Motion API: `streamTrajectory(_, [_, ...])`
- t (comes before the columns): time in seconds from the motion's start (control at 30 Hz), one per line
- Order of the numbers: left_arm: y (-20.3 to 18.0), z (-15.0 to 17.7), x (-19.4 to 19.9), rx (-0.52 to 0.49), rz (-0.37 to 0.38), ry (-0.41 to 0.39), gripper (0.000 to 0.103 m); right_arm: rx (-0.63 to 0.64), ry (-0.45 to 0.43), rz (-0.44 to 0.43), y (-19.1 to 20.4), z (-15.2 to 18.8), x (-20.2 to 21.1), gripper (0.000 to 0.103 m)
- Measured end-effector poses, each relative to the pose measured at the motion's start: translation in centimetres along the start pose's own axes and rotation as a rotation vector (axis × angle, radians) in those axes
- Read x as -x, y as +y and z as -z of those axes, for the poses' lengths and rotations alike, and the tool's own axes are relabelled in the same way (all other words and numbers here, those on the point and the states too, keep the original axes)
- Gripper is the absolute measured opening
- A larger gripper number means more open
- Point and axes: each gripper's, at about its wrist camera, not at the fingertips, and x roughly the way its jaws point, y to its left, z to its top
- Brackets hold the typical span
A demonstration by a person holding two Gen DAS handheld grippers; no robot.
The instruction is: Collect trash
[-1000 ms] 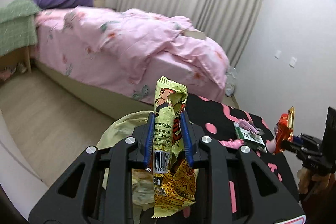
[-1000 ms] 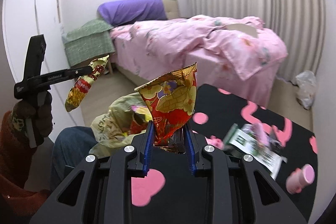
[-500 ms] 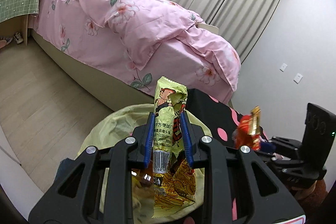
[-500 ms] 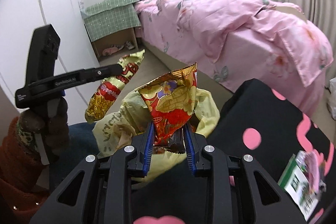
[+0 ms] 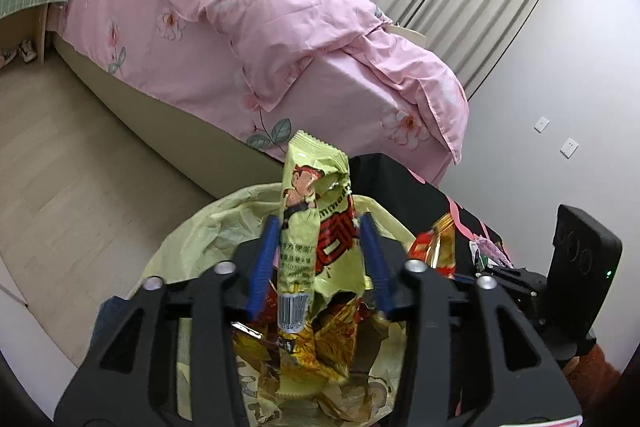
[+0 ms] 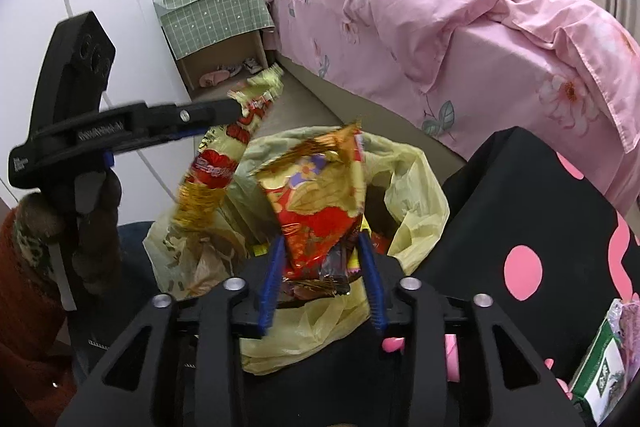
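Observation:
A yellow-green bag-lined bin (image 5: 208, 239) stands below both grippers; it also shows in the right wrist view (image 6: 416, 195). My left gripper (image 5: 318, 227) has its jaws apart, and a yellow-green snack wrapper (image 5: 316, 227) hangs loose between them over the bin. My right gripper (image 6: 320, 247) also has its jaws apart, with a red and gold snack wrapper (image 6: 320, 199) between them over the bin. The left gripper and its wrapper (image 6: 224, 163) show at the left of the right wrist view. The red wrapper (image 5: 436, 247) shows at the right of the left wrist view.
A black table with pink dots (image 6: 540, 227) is at the right, holding a green and white packet (image 6: 600, 383) and a pink item (image 6: 452, 351). A bed with pink bedding (image 5: 260, 27) lies beyond. A cabinet under a green cloth (image 6: 216, 7) stands by the wall.
Both grippers have moved over the bin and their jaws have opened wider. The two wrappers now sit loose between the fingers and have slipped lower.

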Motion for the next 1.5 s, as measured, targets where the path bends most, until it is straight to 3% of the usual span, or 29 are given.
streamTrajectory(0.07, [-0.4, 0.0, 0.4, -0.022, -0.010, -0.012, 0.048, 0.005, 0.001, 0.007, 0.0, 0.2, 0.0, 0.048])
streamTrajectory(0.33, [-0.9, -0.3, 1.8, -0.021, -0.041, -0.024, 0.050, -0.028, -0.069, 0.052, -0.8, 1.0, 3.2, 0.048])
streamTrajectory(0.67, [-6.1, 0.3, 2.1, -0.105, -0.035, -0.027, 0.050, -0.126, -0.209, 0.186, -5.0, 5.3, 12.6, 0.048])
streamTrajectory(0.87, [-12.4, 2.4, -0.6, -0.234, 0.043, 0.033, 0.050, -0.203, -0.263, 0.338, -8.9, 10.2, 19.0, 0.049])
streamTrajectory(0.97, [-15.4, 3.7, -2.3, -0.275, 0.102, 0.075, 0.050, -0.254, -0.247, 0.360, -10.8, 12.9, 20.9, 0.050])
streamTrajectory(1.23, [-22.4, 7.2, -7.4, -0.410, 0.205, 0.196, 0.050, -0.336, -0.190, 0.407, -13.8, 19.0, 22.4, 0.056])
streamTrajectory(1.5, [-29.8, 8.0, -13.9, -0.416, 0.260, 0.289, 0.050, -0.379, -0.215, 0.494, -15.3, 22.1, 23.1, 0.056])
